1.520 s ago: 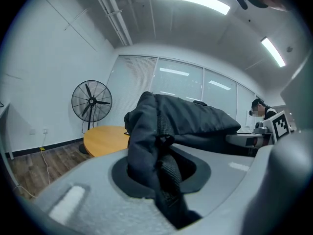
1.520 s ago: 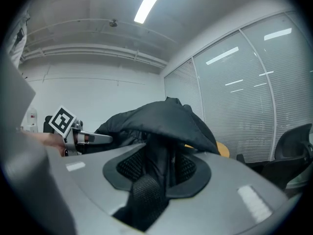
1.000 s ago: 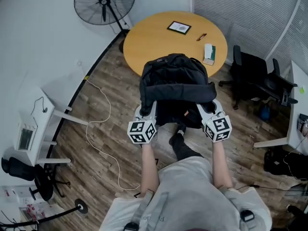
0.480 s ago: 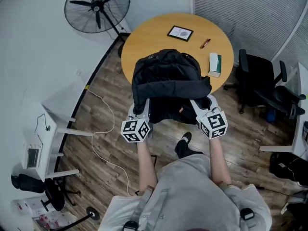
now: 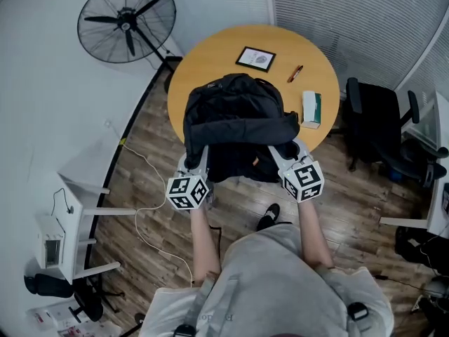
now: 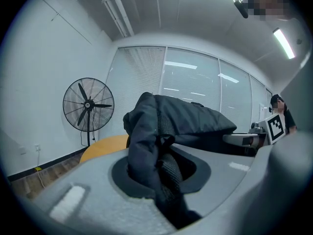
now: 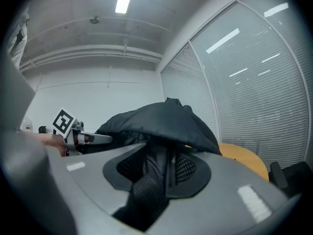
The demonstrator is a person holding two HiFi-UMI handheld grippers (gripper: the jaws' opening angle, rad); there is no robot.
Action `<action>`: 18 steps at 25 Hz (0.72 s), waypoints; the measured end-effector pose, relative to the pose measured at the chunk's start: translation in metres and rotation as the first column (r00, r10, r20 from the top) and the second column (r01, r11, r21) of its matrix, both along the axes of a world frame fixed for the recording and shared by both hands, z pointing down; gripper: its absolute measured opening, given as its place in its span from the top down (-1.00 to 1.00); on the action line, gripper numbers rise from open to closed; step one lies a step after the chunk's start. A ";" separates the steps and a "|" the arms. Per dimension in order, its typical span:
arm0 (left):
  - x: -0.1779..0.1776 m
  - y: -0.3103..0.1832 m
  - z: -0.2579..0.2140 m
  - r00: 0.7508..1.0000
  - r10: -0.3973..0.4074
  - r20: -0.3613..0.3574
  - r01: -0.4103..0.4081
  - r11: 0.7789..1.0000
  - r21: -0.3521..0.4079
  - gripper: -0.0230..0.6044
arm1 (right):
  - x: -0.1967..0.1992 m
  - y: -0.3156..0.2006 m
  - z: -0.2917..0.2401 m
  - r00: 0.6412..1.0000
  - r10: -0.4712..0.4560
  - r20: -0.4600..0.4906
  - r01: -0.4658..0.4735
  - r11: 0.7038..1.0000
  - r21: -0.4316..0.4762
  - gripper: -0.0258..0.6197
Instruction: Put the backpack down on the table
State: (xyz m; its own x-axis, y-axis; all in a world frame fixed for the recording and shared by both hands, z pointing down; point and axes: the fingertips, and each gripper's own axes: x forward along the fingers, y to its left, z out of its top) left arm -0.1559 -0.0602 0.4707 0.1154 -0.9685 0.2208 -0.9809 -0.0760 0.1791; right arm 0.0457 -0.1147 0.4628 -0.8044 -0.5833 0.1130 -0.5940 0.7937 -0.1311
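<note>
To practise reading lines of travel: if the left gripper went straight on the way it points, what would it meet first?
Shut on the backpack, the left gripper would probably first meet the near edge of the round wooden table, though depth is unclear.

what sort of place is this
Most likely an office meeting room: a round wooden table, a black swivel chair beside it, and slatted blinds along the wall.

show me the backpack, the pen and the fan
backpack (image 5: 235,111), head view, top of the bag
pen (image 5: 295,73), head view, middle of its barrel
fan (image 5: 126,26), head view, hub of the blades
</note>
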 end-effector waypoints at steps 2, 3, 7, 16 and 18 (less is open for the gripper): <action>-0.002 -0.017 0.002 1.000 0.006 0.006 -0.006 1.000 -0.011 0.70 | -0.002 -0.016 0.003 1.000 0.004 0.005 -0.004 1.000 -0.013 0.53; -0.003 -0.025 0.002 1.000 0.009 0.010 -0.009 1.000 -0.016 0.70 | -0.003 -0.025 0.005 1.000 0.005 0.009 -0.005 1.000 -0.020 0.53; -0.008 -0.051 0.006 1.000 0.017 0.021 -0.017 0.999 -0.037 0.70 | -0.008 -0.052 0.013 1.000 0.012 0.020 -0.011 0.999 -0.048 0.53; -0.018 -0.084 0.025 0.998 0.053 0.028 -0.051 0.995 -0.088 0.70 | -0.013 -0.074 0.035 0.998 0.055 0.022 -0.052 0.992 -0.117 0.53; -0.015 -0.088 0.032 0.998 0.066 0.023 -0.063 0.993 -0.099 0.70 | -0.009 -0.072 0.040 0.997 0.070 0.016 -0.067 0.989 -0.132 0.53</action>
